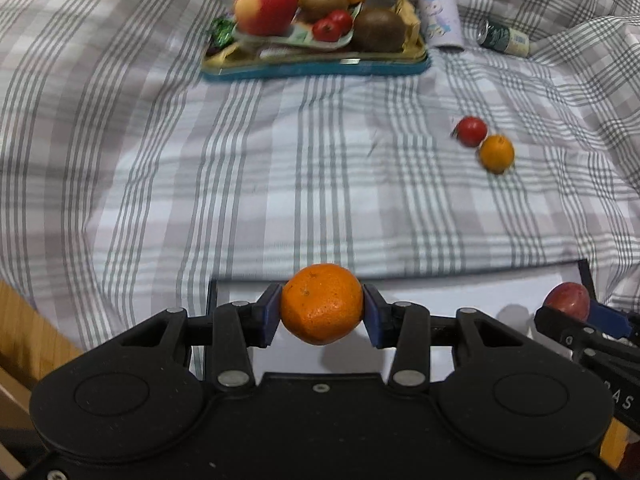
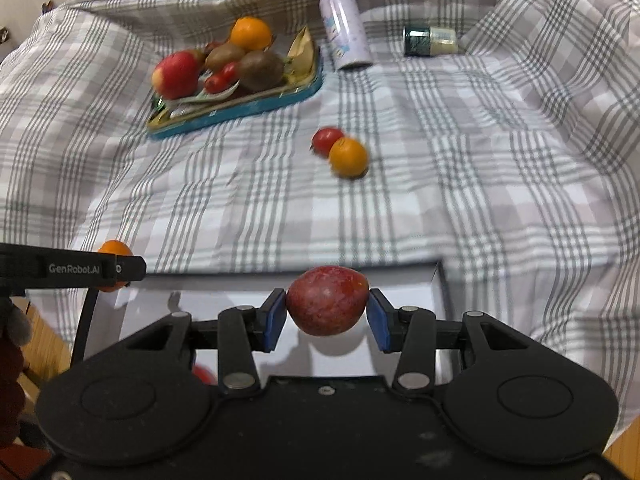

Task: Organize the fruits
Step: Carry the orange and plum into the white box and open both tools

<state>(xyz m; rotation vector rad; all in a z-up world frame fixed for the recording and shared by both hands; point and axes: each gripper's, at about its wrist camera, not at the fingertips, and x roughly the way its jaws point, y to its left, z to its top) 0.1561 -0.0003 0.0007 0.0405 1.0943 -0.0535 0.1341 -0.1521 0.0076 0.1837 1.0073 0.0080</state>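
Nearest of all, the left gripper has its blue fingers pressed on either side of a mandarin, so the fruit hangs between them above a white box at the near edge of the bed. Just to its right, the right gripper is clamped the same way on a dark red plum, also over the box.

Both fruits are held across their widest part, which looks secure. To my eye the step in hand is carrying the pair to where they belong, and the white box below seems the likelier spot, though I can't be sure it isn't the tray. To do it well, each gripper should come low before letting go, because round fruit dropped from height will roll. The two grippers are close together, so setting one fruit down at a time would avoid a knock.

Farther out on the checked bedsheet, a small red tomato and a small orange lie touching, to the right. At the far side a teal tray carries an apple, kiwis and more, with a purple can lying beside it.
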